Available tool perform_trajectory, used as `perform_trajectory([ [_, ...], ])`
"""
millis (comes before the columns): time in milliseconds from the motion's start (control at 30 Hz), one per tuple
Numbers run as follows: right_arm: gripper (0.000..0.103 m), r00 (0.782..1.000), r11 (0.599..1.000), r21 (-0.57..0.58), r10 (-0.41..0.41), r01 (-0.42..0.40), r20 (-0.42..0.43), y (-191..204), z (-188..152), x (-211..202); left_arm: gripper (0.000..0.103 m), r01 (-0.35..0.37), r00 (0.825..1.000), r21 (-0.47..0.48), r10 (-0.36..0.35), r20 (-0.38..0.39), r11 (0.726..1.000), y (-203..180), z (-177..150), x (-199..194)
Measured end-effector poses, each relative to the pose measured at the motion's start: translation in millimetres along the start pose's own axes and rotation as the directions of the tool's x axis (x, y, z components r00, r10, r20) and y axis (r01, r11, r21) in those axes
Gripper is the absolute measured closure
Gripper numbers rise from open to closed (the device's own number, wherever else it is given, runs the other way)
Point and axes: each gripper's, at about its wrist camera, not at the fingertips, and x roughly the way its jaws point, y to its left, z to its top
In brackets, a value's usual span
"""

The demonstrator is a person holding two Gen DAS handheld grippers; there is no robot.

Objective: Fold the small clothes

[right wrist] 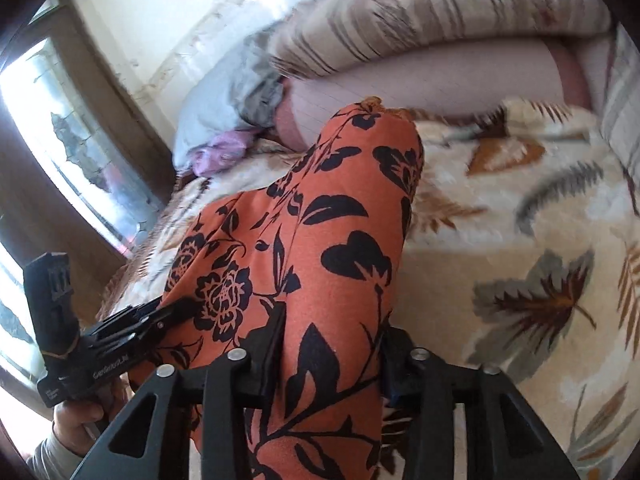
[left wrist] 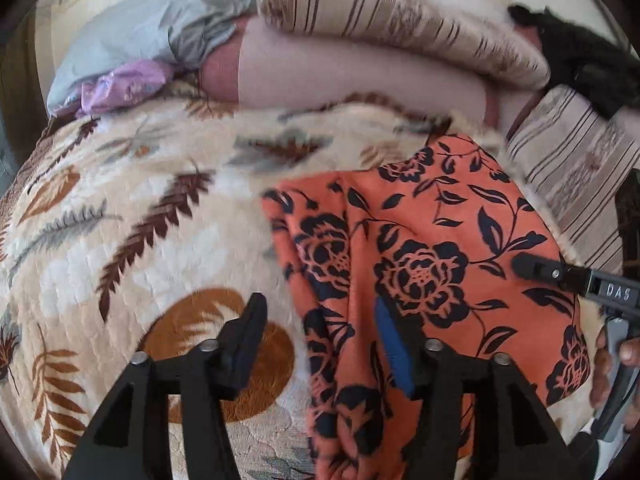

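Note:
An orange garment with black flowers (left wrist: pixel 424 256) lies on a cream leaf-print blanket (left wrist: pixel 120 216). My left gripper (left wrist: pixel 320 328) is open, and the garment's left edge lies between its fingers with the right finger (left wrist: pixel 394 344) on the cloth. In the left wrist view my right gripper (left wrist: pixel 532 266) reaches in over the garment's right side. In the right wrist view the garment (right wrist: pixel 320 248) fills the gap between the right gripper's fingers (right wrist: pixel 332 340), which stand wide apart around a thick fold of it. The left gripper (right wrist: pixel 132 320) shows at the lower left there.
Striped pillows (left wrist: pixel 380 20) and a pink bolster (left wrist: pixel 340 76) lie at the bed's far side. A grey cloth (left wrist: pixel 160 36) and a purple bag (left wrist: pixel 124 88) sit at the far left. A black garment (left wrist: pixel 580 64) lies at the far right. A window (right wrist: pixel 60 140) is at the left.

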Motion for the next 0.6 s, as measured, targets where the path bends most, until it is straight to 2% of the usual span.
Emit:
perform_trajectory([
  [33, 0.046, 0.997, 0.996, 0.068, -0.059, 0.062, -0.046, -23, -10, 14, 0.043, -0.016, 0.998, 0.003, 0.016, -0.059, 1.0, 2, -11, 14],
  [67, 0.046, 0.997, 0.992, 0.11, -0.055, 0.06, -0.052, -38, -20, 18, 0.042, 0.021, 0.998, -0.02, -0.022, -0.054, 1.0, 8, -22, 14],
  [100, 0.046, 1.0, 0.991, 0.137, 0.011, -0.009, -0.01, -48, -29, 13, 0.041, 0.037, 0.999, -0.051, -0.037, -0.005, 0.998, 16, -30, 5],
  [133, 0.045, 1.0, 0.991, 0.134, 0.006, -0.008, 0.011, -50, -34, 7, 0.04, 0.038, 0.999, -0.065, -0.036, 0.029, 0.997, 20, -36, -4],
  [200, 0.045, 0.998, 0.996, 0.079, -0.036, 0.032, 0.056, -40, -35, -8, 0.038, 0.0, 0.998, -0.08, 0.005, 0.063, 0.997, 23, -40, -21],
  [267, 0.045, 0.99, 0.999, 0.018, -0.041, 0.039, 0.134, -22, -31, -28, 0.038, 0.013, 0.994, -0.08, -0.003, 0.114, 0.997, 23, -42, -37],
  [333, 0.045, 0.981, 0.999, -0.045, 0.008, 0.001, 0.194, -3, -26, -44, 0.035, 0.019, 0.99, -0.081, -0.008, 0.139, 0.997, 19, -50, -43],
  [367, 0.043, 0.977, 0.997, -0.076, 0.039, -0.024, 0.21, 7, -28, -48, 0.031, 0.001, 0.992, -0.069, 0.008, 0.129, 0.998, 16, -54, -37],
  [400, 0.034, 0.975, 0.993, -0.108, 0.065, -0.042, 0.213, 16, -28, -47, 0.03, -0.036, 0.995, -0.042, 0.04, 0.088, 0.998, 13, -55, -24],
  [433, 0.024, 0.978, 0.99, -0.128, 0.074, -0.05, 0.193, 24, -31, -39, 0.03, -0.063, 0.997, -0.021, 0.064, 0.038, 0.998, 12, -55, -7],
  [467, 0.023, 0.988, 0.989, -0.134, 0.078, -0.06, 0.131, 25, -33, -22, 0.029, -0.057, 0.998, -0.034, 0.058, 0.03, 0.998, 13, -56, -1],
  [533, 0.023, 0.999, 0.996, -0.077, 0.038, -0.038, 0.002, 15, -41, 12, 0.028, -0.049, 0.997, -0.075, 0.053, 0.062, 0.996, 17, -57, -8],
  [600, 0.023, 0.999, 0.998, -0.051, 0.045, -0.043, 0.027, 11, -41, 10, 0.028, -0.07, 0.994, -0.044, 0.073, 0.078, 0.997, 13, -55, -14],
])
